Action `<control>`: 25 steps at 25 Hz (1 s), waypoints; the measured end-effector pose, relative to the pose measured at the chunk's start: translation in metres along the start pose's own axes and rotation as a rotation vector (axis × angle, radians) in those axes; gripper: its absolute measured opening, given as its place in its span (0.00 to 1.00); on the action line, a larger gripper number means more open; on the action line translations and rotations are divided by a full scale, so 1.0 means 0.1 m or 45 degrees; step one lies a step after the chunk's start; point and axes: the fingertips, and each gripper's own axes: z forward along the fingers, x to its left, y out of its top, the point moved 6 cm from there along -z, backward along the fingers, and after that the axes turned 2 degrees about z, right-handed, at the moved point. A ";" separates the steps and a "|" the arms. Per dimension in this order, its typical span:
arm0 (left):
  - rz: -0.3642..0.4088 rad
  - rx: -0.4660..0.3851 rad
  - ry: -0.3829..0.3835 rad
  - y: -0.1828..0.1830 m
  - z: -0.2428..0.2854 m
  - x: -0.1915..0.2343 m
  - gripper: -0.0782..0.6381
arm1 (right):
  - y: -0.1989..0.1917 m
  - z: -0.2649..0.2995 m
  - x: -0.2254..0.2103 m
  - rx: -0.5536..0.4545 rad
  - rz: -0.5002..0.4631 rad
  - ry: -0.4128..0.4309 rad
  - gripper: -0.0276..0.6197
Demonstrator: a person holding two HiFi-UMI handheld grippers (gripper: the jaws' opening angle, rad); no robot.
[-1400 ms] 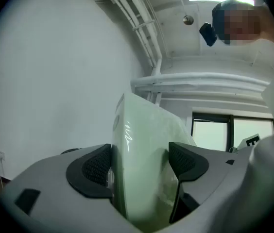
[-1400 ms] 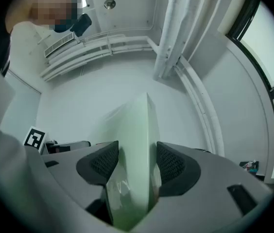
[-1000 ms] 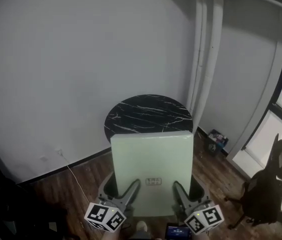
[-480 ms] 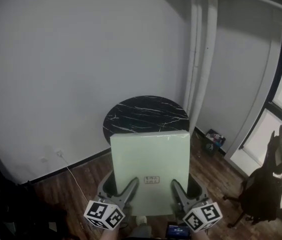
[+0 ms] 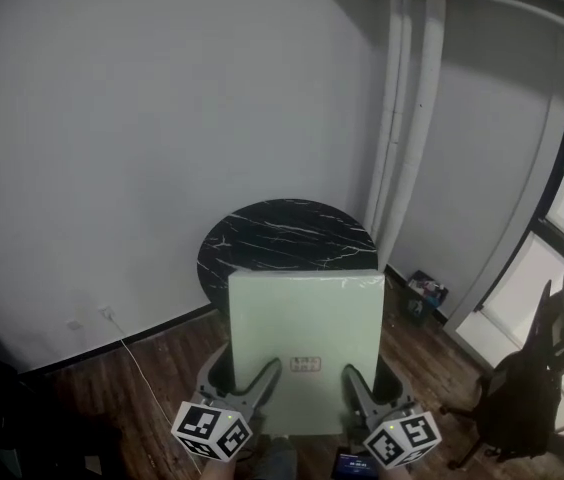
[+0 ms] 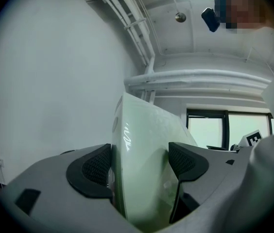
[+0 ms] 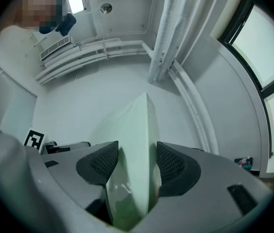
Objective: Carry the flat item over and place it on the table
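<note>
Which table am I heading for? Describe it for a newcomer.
Find the white vertical pipes on the far wall. Beside their foot, just beyond the pale green panel you carry, stands a round table. Its black, white-veined top sets it apart from the wooden floor and dark chair.

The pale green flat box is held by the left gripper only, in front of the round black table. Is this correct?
Not quite. The right gripper is also shut on the box, as the right gripper view shows; both hold it. The rest is correct: the left gripper clamps it, and the round black table stands ahead.
</note>
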 end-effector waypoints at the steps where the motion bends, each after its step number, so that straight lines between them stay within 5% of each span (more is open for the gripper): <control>1: -0.004 0.001 0.005 -0.02 0.07 0.08 0.64 | -0.02 0.10 -0.02 0.007 -0.002 0.000 0.41; 25: -0.023 0.067 -0.084 0.16 2.43 2.04 0.64 | -0.12 2.88 -0.80 0.020 -0.003 -0.142 0.41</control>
